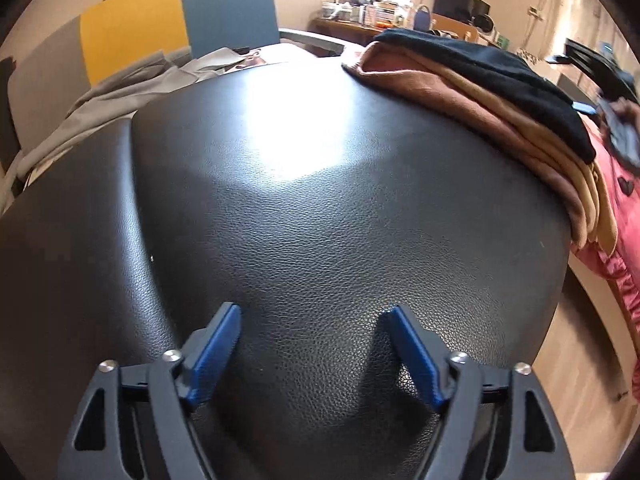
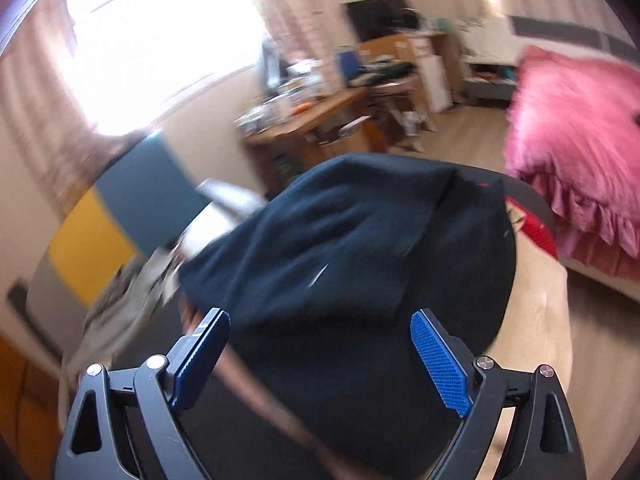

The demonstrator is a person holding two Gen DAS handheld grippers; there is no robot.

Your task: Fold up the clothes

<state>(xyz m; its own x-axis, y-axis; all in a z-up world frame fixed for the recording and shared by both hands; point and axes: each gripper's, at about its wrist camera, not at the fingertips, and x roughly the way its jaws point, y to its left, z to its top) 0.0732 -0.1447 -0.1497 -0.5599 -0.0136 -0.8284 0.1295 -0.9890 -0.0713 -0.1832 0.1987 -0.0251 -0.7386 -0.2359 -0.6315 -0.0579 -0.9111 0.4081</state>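
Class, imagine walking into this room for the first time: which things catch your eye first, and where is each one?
The glossy black leather surface fills the left wrist view, with the open left gripper hovering above it. At its far right edge sits a stack of folded clothes, black on top of pink and tan layers. In the blurred right wrist view, the black garment lies ahead of the open right gripper, and a bright pink ruffled bedspread glows at right.

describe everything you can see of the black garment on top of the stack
The black garment is a dark, soft, matte knit-looking piece, folded flat with a few shallow creases. It lies on top of a stack of folded pinkish-brown and tan clothes at the far right edge of the black leather-look surface. In the right wrist view it fills the middle, blurred, showing a small pale mark. Neither gripper's pads visibly press on it.
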